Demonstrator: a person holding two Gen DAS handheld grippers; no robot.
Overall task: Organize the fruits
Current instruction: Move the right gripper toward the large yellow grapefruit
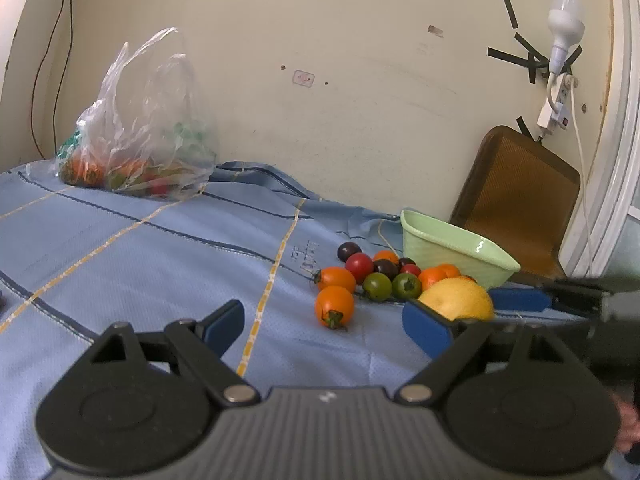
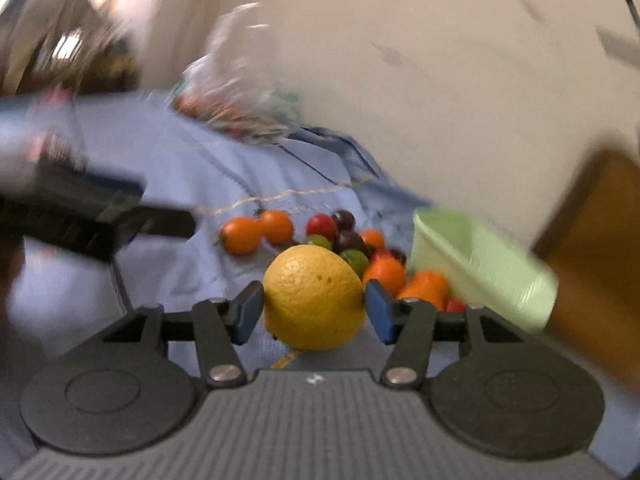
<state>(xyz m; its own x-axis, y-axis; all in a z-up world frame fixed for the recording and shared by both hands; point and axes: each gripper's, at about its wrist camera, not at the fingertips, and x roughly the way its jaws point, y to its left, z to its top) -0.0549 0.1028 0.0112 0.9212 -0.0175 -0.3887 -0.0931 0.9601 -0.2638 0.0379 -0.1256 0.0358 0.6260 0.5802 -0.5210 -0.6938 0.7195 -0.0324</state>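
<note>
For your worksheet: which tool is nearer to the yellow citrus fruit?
Right. The right tool has the yellow citrus fruit between its pads; the left tool sits open beside it.

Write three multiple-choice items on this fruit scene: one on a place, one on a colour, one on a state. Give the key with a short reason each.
1. Where is the plastic bag?
A. inside the basket
B. at the far left of the cloth, by the wall
C. between the left gripper's fingers

2. What colour is the basket?
A. light green
B. red
C. black

3. What is the right gripper doing?
A. standing open over bare cloth
B. gripping a small tomato
C. closed on the yellow citrus fruit

Key: 1 B, the bag stands on the blue cloth near the wall, far from the tomatoes. 2 A, its walls are pale green in both views. 3 C, both blue pads press the fruit's sides; the left gripper stands open and empty.
</note>
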